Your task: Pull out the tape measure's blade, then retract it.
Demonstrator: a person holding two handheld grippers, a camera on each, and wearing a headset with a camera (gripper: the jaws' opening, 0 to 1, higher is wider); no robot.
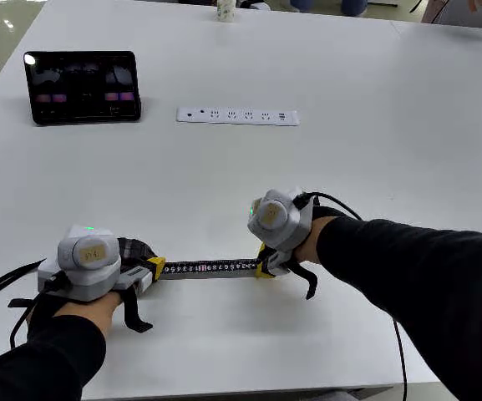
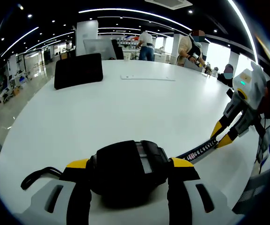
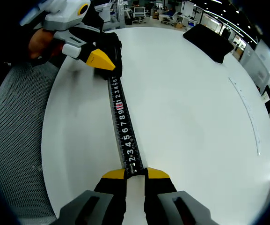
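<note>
Centrally, low in the head view, the tape measure point(image 1: 134, 251) is held just over the white table point(image 1: 349, 142). Its blade point(image 1: 211, 267) is drawn out in a straight horizontal line between the two tools.

Left gripper point(image 1: 153, 269), lower left of the frame: jaws clamped on the black body of the tape measure. In the left gripper view one yellow tip shows on each side of it.

Right gripper point(image 1: 266, 269), just right of centre: jaws pressed together on the free end of the blade. In the right gripper view the blade runs from the yellow tips at the bottom up to the body at the upper left, with its numbers facing up.

Tablet point(image 1: 82, 86), upper left: dark and propped upright. Power strip point(image 1: 237, 116), upper centre: white and lying flat, well apart from both grippers.
</note>
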